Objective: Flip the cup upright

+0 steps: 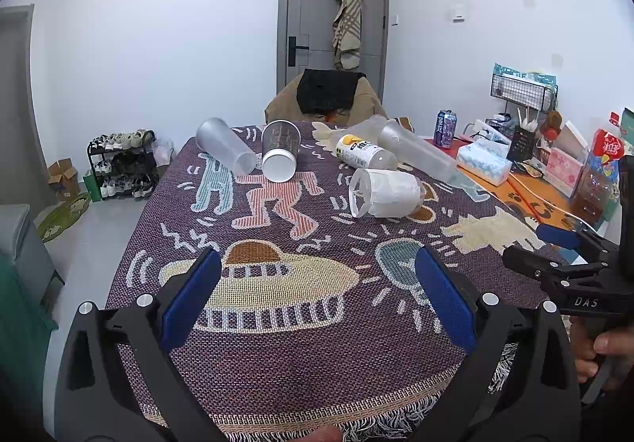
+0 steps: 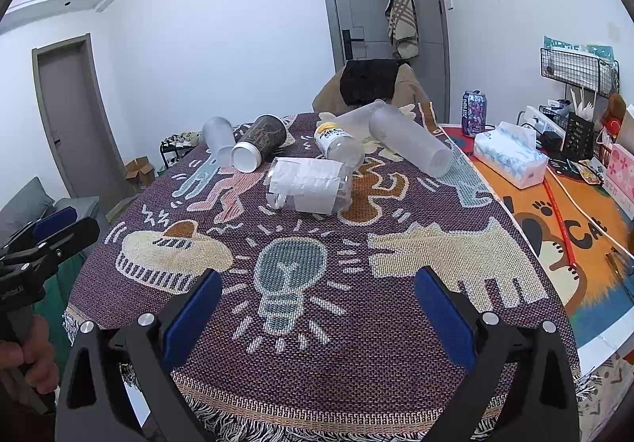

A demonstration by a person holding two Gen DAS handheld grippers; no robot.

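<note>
1. The cups lay on their sides in a loose cluster at the far half of the surface [image 1: 277, 355] — the nearest one, a clear cup with white paper [image 1: 382, 193] [image 2: 309, 185] inside, rested with its mouth turned toward the left.
2. Behind it lay a clear cup with a yellow-and-white label [image 1: 364, 153] [image 2: 338, 143] and a long frosted cup [image 1: 418, 155] [image 2: 410, 143], the two touching or nearly so; a second frosted tumbler lay behind those.
3. Farther left, a dark printed cup with a white rim [image 1: 280, 155] [image 2: 257, 145] lay just beside another frosted cup [image 1: 226, 145] [image 2: 218, 139].
4. The left gripper [image 1: 317, 297] hovered released over the near edge of the patterned cloth, jaws wide apart, well short of every cup — the paper-lined one lay ahead and slightly right.
5. The right gripper [image 2: 317, 317] [image 1: 550, 240] was likewise spread and holding nothing, with that same cup straight ahead of it, well apart.
6. To the right stood a tissue pack [image 2: 511, 159] and a drinks can [image 2: 473, 113].
</note>
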